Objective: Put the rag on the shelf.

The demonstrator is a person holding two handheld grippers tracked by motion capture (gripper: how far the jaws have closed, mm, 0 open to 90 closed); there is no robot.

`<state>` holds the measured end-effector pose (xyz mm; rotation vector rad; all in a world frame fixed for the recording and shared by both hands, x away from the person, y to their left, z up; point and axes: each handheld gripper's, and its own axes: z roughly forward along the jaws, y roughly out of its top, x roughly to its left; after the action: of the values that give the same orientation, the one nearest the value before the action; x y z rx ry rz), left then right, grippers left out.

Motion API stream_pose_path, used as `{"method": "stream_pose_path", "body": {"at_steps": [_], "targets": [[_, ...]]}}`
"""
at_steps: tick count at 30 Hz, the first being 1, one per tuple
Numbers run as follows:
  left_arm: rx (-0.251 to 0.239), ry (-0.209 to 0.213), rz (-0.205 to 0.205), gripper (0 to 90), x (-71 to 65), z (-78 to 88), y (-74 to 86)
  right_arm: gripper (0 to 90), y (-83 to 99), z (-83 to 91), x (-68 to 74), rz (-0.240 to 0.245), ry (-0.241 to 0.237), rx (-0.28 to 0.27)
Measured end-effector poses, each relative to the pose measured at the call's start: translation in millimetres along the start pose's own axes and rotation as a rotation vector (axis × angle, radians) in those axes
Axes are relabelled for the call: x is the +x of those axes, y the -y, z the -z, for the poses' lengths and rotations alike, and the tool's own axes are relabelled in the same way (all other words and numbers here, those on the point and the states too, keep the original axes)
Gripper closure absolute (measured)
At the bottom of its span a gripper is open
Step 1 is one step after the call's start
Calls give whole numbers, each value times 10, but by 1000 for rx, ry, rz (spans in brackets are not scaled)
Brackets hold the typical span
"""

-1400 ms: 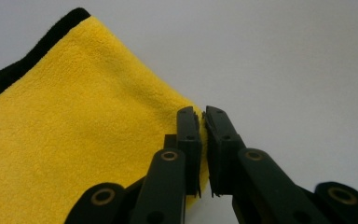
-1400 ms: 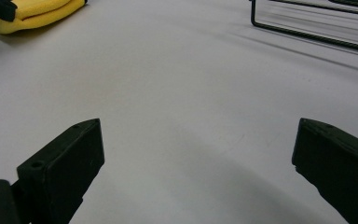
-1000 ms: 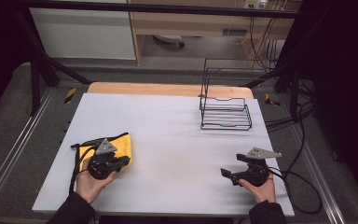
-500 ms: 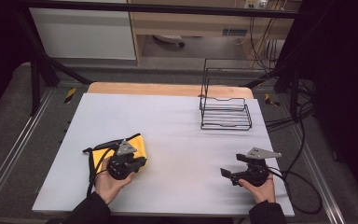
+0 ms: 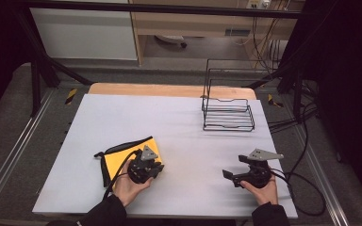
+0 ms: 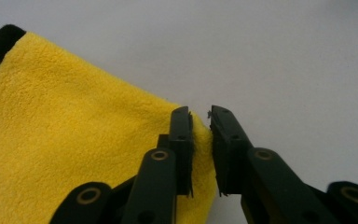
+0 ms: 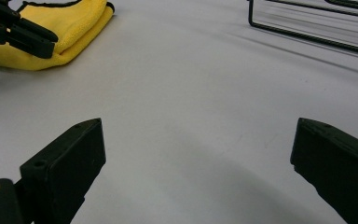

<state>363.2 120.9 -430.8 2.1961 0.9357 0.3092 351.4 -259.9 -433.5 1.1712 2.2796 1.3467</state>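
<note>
Left gripper lower left of the high view, clenched on the yellow cloth's corner on the desk; right gripper lower right, jaws spread wide, grasping nothing; wire rack upper right

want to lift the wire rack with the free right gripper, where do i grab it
Grip the low front rail of the wire rack from the person's side: it is a thin bar facing the open right gripper, with bare table before it.
</note>
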Motion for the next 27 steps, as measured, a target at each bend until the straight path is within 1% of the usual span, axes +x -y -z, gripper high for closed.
{"method": "stream_pose_path", "body": {"at_steps": [3, 4, 5, 7, 8, 9, 10, 11, 12, 14, 16, 17, 18, 19, 20, 21, 22, 23, 24, 25, 26, 27], "targets": [[-11, 9, -11, 702, 7, 17, -2, 37, -6, -8, 14, 0, 1, 0], [-8, 17, -19, 702, 15, 33, -8, 37, -6, -8, 14, 0, 1, 0], [1, 26, -26, 611, 26, 54, -17, 37, -15, -14, 32, 5, 5, 0], [-14, 35, -41, 533, 67, 128, -22, 40, -33, -23, 57, 3, 10, 0], [-38, 41, -43, 489, 136, 230, -30, 46, -45, -29, 71, 5, 10, -2], [-38, 41, -43, 448, 136, 230, -30, 52, -58, -35, 93, -3, 11, -5], [-70, 47, -39, 389, 230, 340, -32, 55, -75, -43, 115, -5, 9, -14], [-70, 47, -39, 354, 230, 340, -32, 65, -93, -52, 139, -8, 7, -21], [-93, 44, -39, 341, 337, 459, -14, 68, -114, -66, 166, -17, 16, -23], [-112, 23, -45, 305, 449, 564, 30, 78, -157, -106, 219, -17, 19, -23], [-121, 15, -34, 275, 567, 649, 91, 85, -207, -156, 283, -16, 24, -21], [-121, 15, -34, 258, 567, 649, 91, 93, -234, -188, 321, -17, 28, -20], [-127, 14, -24, 258, 624, 684, 126, 93, -234, -188, 321, -17, 28, -20], [-121, 9, -15, 225, 724, 737, 202, 98, -290, -269, 409, -18, 22, -9], [-121, 9, -15, 202, 724, 737, 202, 98, -316, -315, 462, -15, 18, -9], [-115, 2, -15, 202, 767, 759, 237, 98, -316, -315, 462, -15, 18, -9], [-110, -7, -15, 170, 805, 780, 272, 99, -374, -410, 579, 4, 4, 15], [-108, -14, -11, 170, 840, 803, 305, 99, -374, -410, 579, 4, 4, 15], [-120, -15, 2, 161, 905, 845, 366, 115, -434, -500, 711, 35, 31, 31], [-121, -12, 11, 160, 931, 864, 390, 124, -465, -547, 776, 48, 36, 32], [-121, -12, 11, 154, 931, 864, 390, 124, -465, -547, 776, 48, 36, 32], [-121, -25, 12, 148, 963, 899, 435, 132, -530, -644, 906, 52, 32, 36]]}}
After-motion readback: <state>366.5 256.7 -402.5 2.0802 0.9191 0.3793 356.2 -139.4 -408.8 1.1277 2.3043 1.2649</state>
